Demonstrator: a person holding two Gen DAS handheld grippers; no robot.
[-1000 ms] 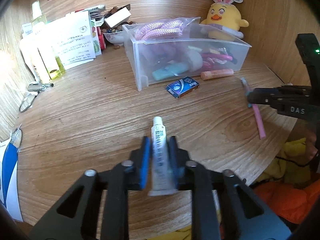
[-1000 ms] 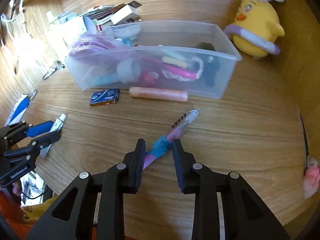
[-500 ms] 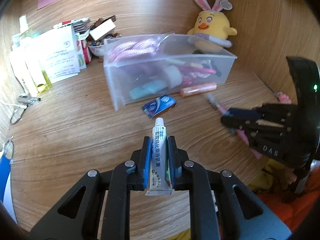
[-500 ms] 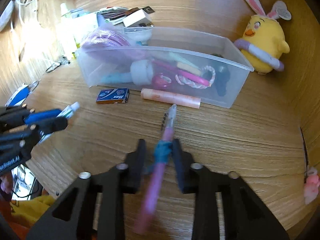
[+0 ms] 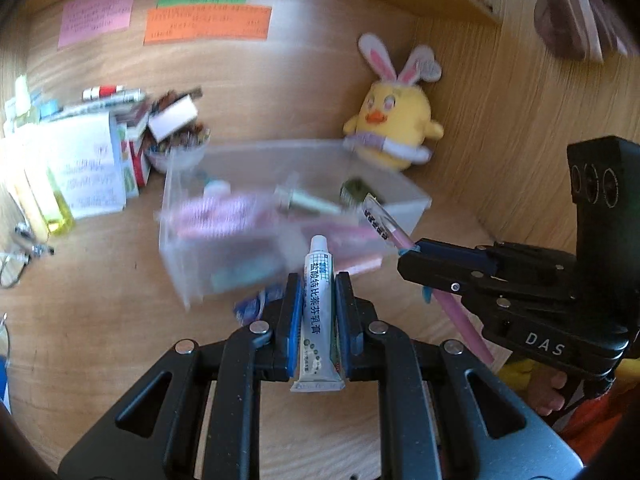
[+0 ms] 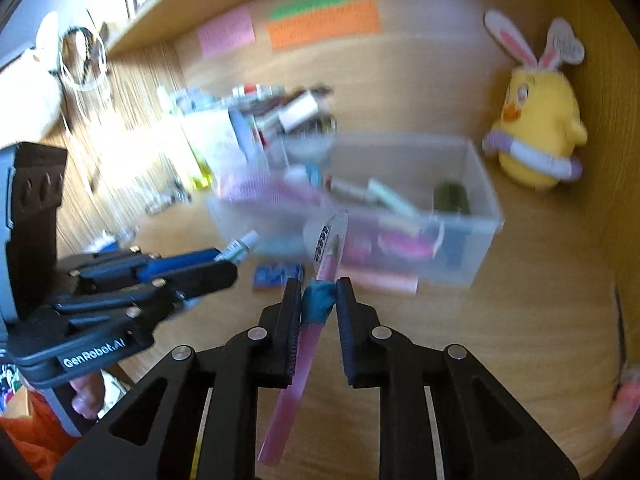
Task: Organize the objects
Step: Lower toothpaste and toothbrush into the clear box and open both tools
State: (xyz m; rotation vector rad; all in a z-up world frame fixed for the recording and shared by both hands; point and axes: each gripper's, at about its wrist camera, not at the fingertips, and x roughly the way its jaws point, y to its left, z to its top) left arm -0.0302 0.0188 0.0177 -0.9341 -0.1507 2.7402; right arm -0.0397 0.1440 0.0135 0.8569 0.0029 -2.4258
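My left gripper [image 5: 318, 286] is shut on a small white ointment tube [image 5: 318, 312], held above the desk in front of the clear plastic bin [image 5: 414, 204]. My right gripper [image 6: 319, 290] is shut on a pink pen [image 6: 312, 344] with a blue grip and a clear cap, also lifted, pointing at the bin [image 6: 486, 216]. The bin holds several small items. The right gripper [image 5: 408, 258] with the pen [image 5: 460, 316] shows at the right of the left wrist view; the left gripper [image 6: 224, 264] with the tube [image 6: 240, 246] shows at the left of the right wrist view.
A peach tube [image 6: 384, 280] and a small blue box [image 6: 276, 274] lie on the desk in front of the bin. A yellow plush chick [image 5: 394, 120] stands at the back right corner. Papers, bottles and boxes [image 5: 80, 160] crowd the back left. Wooden walls close in behind and right.
Both grippers have risen from the desk and moved toward the bin, each carrying its object. The pen, lying on the desk a second ago, is gripped and lifted.
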